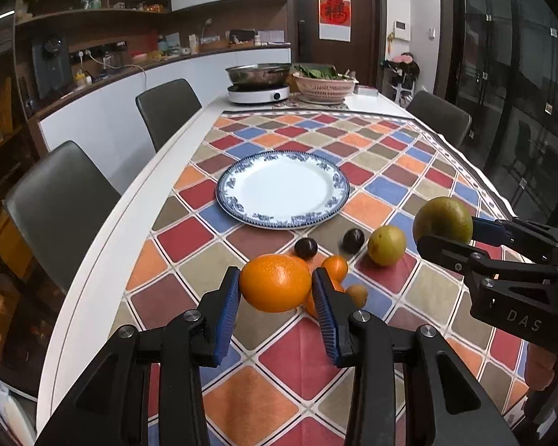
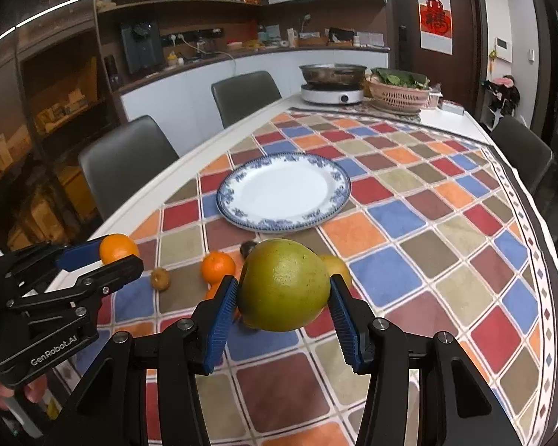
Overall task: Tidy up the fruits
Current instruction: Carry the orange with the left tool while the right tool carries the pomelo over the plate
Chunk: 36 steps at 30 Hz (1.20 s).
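My left gripper is shut on a large orange and holds it above the checked tablecloth; it also shows in the right wrist view. My right gripper is shut on a big green-yellow pear, also seen at the right of the left wrist view. An empty blue-rimmed white plate lies beyond both. On the cloth lie a yellow-green fruit, two dark round fruits, a small orange and a small brownish fruit.
An induction cooker with a steel pan and a basket of greens stand at the table's far end. Grey chairs line the left side, one the right. The table edge runs close on the left.
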Each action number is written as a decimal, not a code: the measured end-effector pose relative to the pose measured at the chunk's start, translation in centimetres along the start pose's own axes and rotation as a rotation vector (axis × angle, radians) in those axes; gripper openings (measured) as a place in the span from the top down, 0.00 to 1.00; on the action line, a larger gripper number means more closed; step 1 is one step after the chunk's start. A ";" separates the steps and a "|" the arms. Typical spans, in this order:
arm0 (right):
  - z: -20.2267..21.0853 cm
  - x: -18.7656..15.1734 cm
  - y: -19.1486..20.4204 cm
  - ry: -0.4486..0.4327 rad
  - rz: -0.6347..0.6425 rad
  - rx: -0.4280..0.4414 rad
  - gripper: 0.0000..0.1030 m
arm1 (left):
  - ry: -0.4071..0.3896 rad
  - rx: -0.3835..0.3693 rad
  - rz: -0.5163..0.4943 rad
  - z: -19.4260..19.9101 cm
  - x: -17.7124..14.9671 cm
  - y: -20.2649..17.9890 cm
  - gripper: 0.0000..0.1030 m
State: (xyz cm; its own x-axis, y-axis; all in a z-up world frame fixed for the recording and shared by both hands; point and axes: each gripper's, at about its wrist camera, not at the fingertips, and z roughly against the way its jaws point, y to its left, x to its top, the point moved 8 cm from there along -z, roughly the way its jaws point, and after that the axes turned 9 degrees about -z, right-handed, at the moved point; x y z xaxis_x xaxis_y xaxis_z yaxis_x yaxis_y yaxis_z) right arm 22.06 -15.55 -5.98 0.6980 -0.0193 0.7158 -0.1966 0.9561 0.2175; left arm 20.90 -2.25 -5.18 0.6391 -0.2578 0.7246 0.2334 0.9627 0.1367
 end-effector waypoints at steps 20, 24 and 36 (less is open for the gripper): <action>-2.5 3.9 1.1 0.012 0.027 0.001 0.51 | -0.010 -0.034 -0.035 -4.0 3.7 1.6 0.62; -4.2 4.7 1.0 0.038 0.036 -0.001 0.51 | -0.013 -0.048 -0.060 -5.7 5.2 2.2 0.62; -11.1 8.4 0.6 0.140 0.078 -0.016 0.51 | 0.046 -0.125 -0.060 -12.6 7.7 4.0 0.62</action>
State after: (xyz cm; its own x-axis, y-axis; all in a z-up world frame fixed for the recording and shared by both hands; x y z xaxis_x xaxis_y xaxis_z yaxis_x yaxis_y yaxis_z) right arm 35.43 -11.93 -7.24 0.7705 0.0950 0.6303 -0.2434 0.9578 0.1532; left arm 35.97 -1.40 -7.61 0.6535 -0.3207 0.6856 0.3599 0.9285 0.0912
